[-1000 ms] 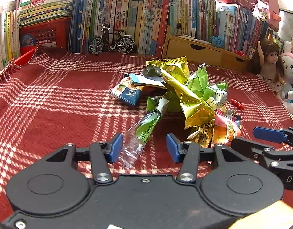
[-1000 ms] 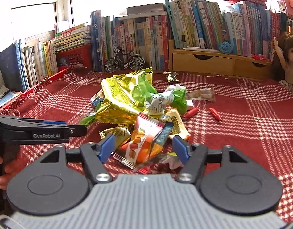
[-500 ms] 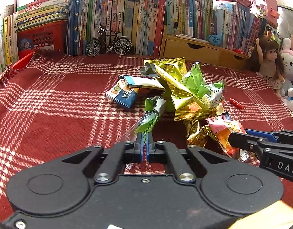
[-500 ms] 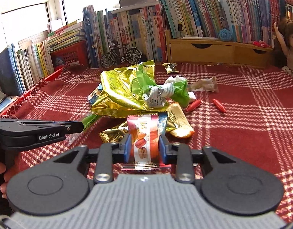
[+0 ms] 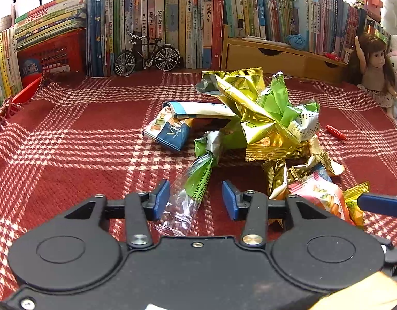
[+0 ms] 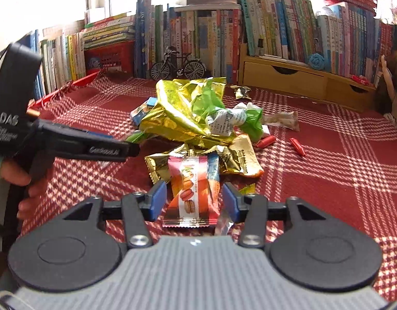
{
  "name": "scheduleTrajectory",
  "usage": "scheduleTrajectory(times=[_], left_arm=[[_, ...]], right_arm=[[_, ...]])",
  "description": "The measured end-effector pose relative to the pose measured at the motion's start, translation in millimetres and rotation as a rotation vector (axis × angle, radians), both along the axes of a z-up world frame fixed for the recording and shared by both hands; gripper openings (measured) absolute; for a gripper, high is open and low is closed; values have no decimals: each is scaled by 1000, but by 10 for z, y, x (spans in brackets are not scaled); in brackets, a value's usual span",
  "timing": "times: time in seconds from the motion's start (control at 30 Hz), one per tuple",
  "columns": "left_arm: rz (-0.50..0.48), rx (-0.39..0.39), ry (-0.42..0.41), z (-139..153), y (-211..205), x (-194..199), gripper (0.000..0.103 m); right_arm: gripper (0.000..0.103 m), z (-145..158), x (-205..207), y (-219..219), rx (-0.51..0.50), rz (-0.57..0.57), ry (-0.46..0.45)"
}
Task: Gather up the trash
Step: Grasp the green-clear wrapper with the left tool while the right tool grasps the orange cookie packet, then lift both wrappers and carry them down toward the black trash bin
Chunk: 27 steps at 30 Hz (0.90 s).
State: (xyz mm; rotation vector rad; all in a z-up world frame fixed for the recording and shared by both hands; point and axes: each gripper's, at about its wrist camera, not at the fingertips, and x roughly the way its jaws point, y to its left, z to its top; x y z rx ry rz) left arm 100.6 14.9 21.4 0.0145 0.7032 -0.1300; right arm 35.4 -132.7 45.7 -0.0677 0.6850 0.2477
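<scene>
Red checked cloth (image 5: 69, 139) covers the surface, and the trash sits in a heap at the centre of both views: a crumpled gold foil bag (image 5: 252, 113), a green wrapper (image 5: 278, 98) and a blue packet (image 5: 170, 131). In the left wrist view, the left gripper (image 5: 196, 200) at lower centre has its jaws apart, with a clear and green wrapper (image 5: 196, 186) lying between them on the cloth. In the right wrist view, the right gripper (image 6: 194, 200) is likewise spread wide, a pink macaron packet (image 6: 192, 188) resting flat between its blue pads (image 6: 157, 199). Two small red pieces (image 6: 296, 146) lie right of the heap. Books (image 6: 198, 31) and a toy bicycle (image 6: 177, 64) line the top.
</scene>
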Motion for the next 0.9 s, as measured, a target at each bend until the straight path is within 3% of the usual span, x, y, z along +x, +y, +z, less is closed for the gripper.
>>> scheduleTrajectory(times=[0.13, 0.2, 0.3, 0.37, 0.4, 0.43, 0.6, 0.9], left_arm=[[-2, 5, 12, -81, -18, 131, 53], [2, 1, 15, -119, -14, 164, 52], [19, 38, -1, -105, -34, 130, 26], [17, 38, -7, -79, -29, 80, 21], [17, 31, -9, -67, -21, 54, 17], [20, 22, -10, -57, -12, 28, 15], [32, -30, -23, 48, 57, -131, 12], [-3, -58, -56, 280, 110, -527, 12]], right_arm=[[65, -113, 72, 101, -10, 18, 25], [65, -166, 128, 111, 4, 19, 41], [65, -226, 211, 105, 10, 4, 59], [65, -255, 257, 67, 31, -7, 73], [53, -260, 265, 48, 44, -11, 79], [48, -257, 261, 30, 58, -12, 80], [47, -168, 165, -23, 100, -5, 61], [51, 17, -16, -116, 108, -28, 28]])
